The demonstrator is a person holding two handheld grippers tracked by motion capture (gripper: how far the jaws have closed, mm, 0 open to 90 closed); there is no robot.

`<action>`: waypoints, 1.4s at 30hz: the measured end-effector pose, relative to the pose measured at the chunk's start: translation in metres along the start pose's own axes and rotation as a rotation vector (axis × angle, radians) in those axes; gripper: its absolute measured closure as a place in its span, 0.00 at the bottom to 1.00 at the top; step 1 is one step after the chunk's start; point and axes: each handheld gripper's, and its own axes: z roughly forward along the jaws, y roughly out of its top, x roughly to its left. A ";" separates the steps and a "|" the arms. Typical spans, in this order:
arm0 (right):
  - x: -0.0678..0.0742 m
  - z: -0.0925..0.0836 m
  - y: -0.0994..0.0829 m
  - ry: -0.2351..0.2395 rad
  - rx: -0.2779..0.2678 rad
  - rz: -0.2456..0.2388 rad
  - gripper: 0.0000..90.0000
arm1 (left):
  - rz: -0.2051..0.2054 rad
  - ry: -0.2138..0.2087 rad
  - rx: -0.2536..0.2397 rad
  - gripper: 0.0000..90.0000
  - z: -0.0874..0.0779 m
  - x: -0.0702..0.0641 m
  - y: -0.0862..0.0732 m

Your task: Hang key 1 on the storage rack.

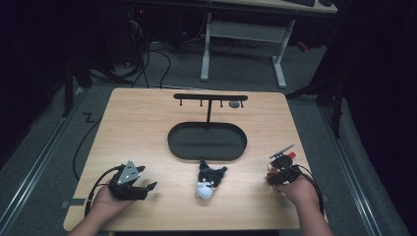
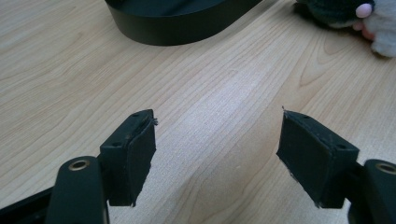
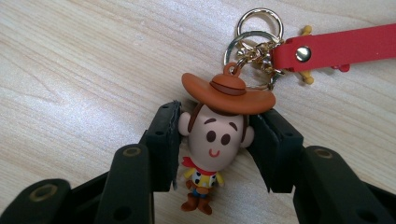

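Right now the cowboy keychain (image 3: 215,140) lies on the bench (image 1: 142,128), near its right front corner, well right of the black oval tray (image 1: 207,141). Right gripper (image 3: 215,144) has its pads on both sides of the figure's head, pressing at the ears, so it's gripping the keychain. Hat brim sits just above the jaw tips. Key rings (image 3: 254,35) and red strap (image 3: 341,46) trail off past the hat, flat on the wood.

Plush (image 1: 208,181), black and white, lies just in front of the tray, between the two grippers, untouched. Tray carries a stand (image 1: 210,98) with a crossbar of hooks; a small grey thing hangs near the bar's right end, too small to identify.

Left gripper (image 2: 217,149) is held front-left of the tray, jaws wide apart, bare wood between them. Tray edge and the plush show beyond its jaws.
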 end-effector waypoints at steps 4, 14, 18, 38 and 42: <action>0.003 0.000 0.000 -0.009 -0.002 -0.013 0.62 | 0.000 0.003 0.000 0.31 -0.001 0.000 -0.001; 0.012 -0.039 0.007 -0.018 -0.051 -0.053 0.62 | 0.002 0.003 0.003 0.31 0.000 -0.001 -0.001; 0.013 -0.053 0.007 -0.014 -0.069 -0.049 0.62 | 0.002 0.003 0.004 0.31 0.000 -0.001 -0.002; 0.012 -0.109 0.014 -0.030 -0.119 -0.053 0.63 | -0.001 -0.002 0.000 0.32 0.000 -0.002 0.000; 0.015 -0.122 0.018 -0.034 -0.131 -0.055 0.63 | 0.002 -0.001 -0.003 0.32 0.001 -0.003 0.001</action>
